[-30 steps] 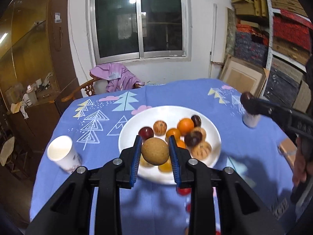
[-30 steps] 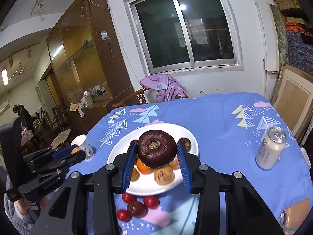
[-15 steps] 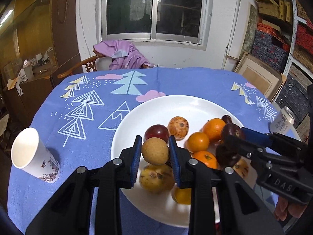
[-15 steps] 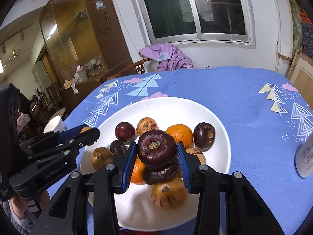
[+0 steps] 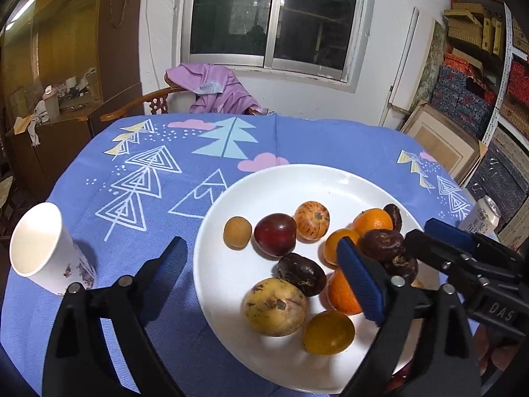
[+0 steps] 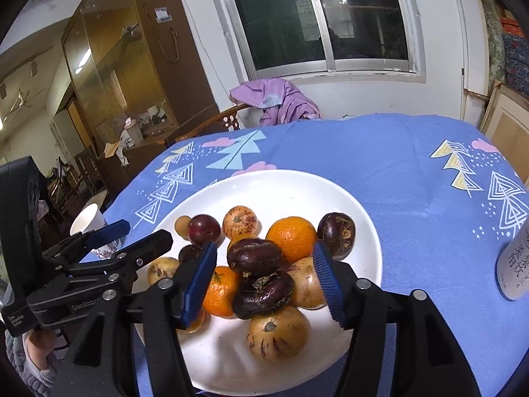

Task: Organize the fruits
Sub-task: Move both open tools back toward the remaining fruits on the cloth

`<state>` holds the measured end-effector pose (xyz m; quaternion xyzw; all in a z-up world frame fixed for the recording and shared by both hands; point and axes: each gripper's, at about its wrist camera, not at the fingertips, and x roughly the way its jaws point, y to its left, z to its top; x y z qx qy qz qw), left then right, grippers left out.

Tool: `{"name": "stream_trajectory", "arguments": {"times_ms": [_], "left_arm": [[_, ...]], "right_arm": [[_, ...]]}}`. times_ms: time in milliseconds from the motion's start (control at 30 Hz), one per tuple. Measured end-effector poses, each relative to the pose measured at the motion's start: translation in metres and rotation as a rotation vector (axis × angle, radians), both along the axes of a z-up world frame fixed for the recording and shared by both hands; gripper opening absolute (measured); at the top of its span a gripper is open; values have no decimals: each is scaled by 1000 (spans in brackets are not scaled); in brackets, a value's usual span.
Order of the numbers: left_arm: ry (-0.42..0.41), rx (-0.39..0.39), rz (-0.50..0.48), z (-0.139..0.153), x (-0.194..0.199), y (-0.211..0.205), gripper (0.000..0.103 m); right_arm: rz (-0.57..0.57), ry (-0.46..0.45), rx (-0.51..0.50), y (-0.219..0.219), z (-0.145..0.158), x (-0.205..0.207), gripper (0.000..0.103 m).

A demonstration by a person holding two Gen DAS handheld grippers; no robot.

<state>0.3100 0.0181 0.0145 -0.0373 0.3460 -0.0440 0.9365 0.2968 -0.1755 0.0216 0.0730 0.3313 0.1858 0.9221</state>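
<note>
Fruits (image 5: 276,234) heaped on a plate (image 5: 297,178) mid-table, paper cup (image 5: 43,248) left, can (image 5: 481,215) right.

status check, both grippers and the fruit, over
Left gripper opening, nothing between. Right gripper opening, dark fruit between, resting on pile. Plate full. Nothing blocking.

Home dining room, clothed table (image 5: 297,139), wooden cabinet (image 6: 132,66), chair (image 5: 145,106)

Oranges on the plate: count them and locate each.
3 oranges on the white plate's right side: one at the back, one just before it, one nearest, behind a finger of the left tool. More may be hidden.
</note>
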Motion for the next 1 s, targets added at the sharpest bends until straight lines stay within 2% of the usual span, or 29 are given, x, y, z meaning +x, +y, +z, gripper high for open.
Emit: {"name": "stream_trajectory", "arguments": {"times_ms": [33,100,167,200,300,500,600,833,1000], "left_arm": [[-1,0,5,2,-1,1,96],[-13,3,20,6,-6,3,97],[-19,5,36,10,-12,5,98],[-23,5,41,13,-17,7,98],[-29,22,53,13,-38,8,98],[-20,123,44,-4,-90,4,98],[-14,130,27,-11,-116,-1,98],[-71,176,-33,-15,-172,-21,98],[-64,220,-69,-22,-186,-37,98]], "right_arm": [[0,-4,12,-2,4,-2,66],[-6,-13,45,-8,12,-8,71],[-22,-6,78,-14,18,-14,84],[-26,4,100,-17,19,-18,86],[-26,33,114,-22,23,-27,86],[-7,44,97,-23,26,-67,89],[-10,60,68,-28,14,-90,90],[-56,127,63,-66,-26,-137,91],[-83,152,92,-83,-33,-150,91]]}}
